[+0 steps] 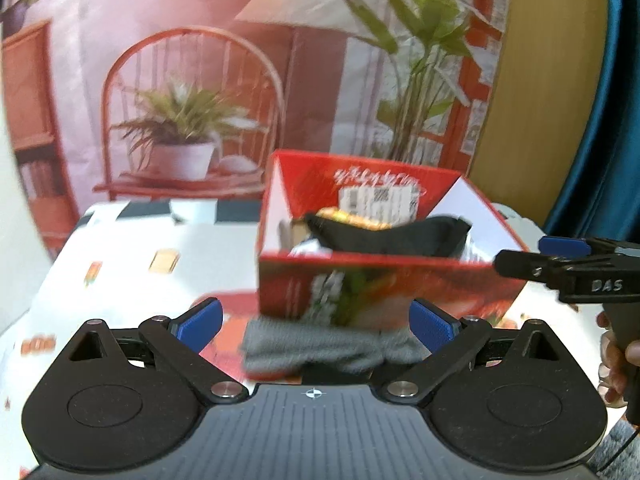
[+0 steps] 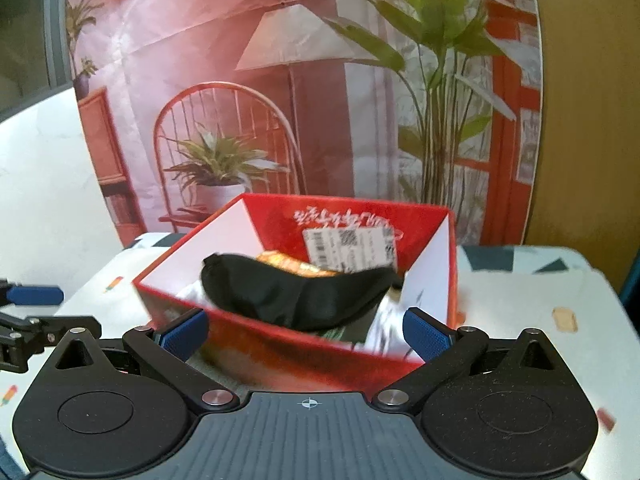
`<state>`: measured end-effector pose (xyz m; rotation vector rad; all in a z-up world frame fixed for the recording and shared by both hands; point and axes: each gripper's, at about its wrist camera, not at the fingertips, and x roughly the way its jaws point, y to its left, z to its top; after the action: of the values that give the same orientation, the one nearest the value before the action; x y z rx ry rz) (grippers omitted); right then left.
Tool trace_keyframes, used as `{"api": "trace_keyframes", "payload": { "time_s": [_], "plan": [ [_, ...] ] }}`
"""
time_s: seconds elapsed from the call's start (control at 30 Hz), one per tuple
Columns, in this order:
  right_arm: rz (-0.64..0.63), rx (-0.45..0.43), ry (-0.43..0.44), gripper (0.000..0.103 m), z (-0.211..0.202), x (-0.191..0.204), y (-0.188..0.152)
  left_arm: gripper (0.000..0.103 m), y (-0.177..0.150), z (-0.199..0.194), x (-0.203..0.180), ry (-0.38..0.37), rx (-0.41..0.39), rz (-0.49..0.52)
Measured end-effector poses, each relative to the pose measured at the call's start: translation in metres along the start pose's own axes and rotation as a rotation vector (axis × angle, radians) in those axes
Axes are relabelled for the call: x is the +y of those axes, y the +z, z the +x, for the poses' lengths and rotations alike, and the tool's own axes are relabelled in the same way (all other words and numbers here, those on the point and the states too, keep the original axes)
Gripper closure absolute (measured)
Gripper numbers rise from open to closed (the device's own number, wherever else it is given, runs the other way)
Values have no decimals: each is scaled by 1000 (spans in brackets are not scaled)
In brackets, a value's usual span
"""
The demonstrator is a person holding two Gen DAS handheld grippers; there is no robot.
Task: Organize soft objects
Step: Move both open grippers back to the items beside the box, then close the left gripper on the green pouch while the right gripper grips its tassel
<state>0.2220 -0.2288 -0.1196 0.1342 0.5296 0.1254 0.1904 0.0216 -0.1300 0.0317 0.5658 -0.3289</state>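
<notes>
An open red cardboard box (image 1: 360,276) (image 2: 264,344) stands on the patterned table. A black soft item (image 1: 392,234) (image 2: 296,292) lies across the top of its contents, over something orange (image 2: 296,265) and white pieces. A grey folded cloth (image 1: 320,346) lies on the table against the box's near wall, between the blue pads of my left gripper (image 1: 316,322), which is open and not pressing on it. My right gripper (image 2: 306,330) is open in front of the box's near wall, with nothing held. The right gripper (image 1: 560,258) also shows at the right edge of the left wrist view.
The white tablecloth (image 1: 132,248) with small coloured prints spreads left of the box. A printed backdrop (image 2: 280,100) with a chair, lamp and plants hangs behind the table. A blue curtain (image 1: 600,120) hangs at the far right. A hand (image 1: 618,364) grips the right tool's handle.
</notes>
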Motion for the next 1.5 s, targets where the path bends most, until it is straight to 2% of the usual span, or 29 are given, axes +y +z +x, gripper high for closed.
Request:
{"api": "trace_keyframes", "payload": {
  "time_s": [0.07,0.2,0.3,0.4,0.63,0.7,0.8,0.87,1.13,1.23,1.5],
  "plan": [
    [10,-4,10,1,-5,3,-11,3,-14,-4,7,41,46,-36],
    [24,-12,30,1,-12,11,-34,5,-39,-5,28,69,80,-109],
    [30,2,43,1,-11,18,-49,14,-53,1,42,75,106,-166],
    [27,29,56,2,-7,25,-64,24,-64,7,50,61,129,-196],
    [46,139,68,8,7,31,-103,25,-81,26,50,4,168,-226],
    [56,157,65,9,9,29,-109,31,-85,34,49,-1,186,-227],
    [70,162,58,10,10,25,-112,53,-89,41,52,0,203,-244],
    [75,164,55,10,11,23,-112,58,-90,40,54,-6,197,-251],
    [66,209,82,12,20,27,-125,59,-99,29,43,-68,200,-283],
    [42,224,97,12,21,33,-132,59,-102,22,38,-64,184,-280],
    [39,227,106,12,21,35,-134,59,-81,-7,41,-31,58,-311]
  ]
}}
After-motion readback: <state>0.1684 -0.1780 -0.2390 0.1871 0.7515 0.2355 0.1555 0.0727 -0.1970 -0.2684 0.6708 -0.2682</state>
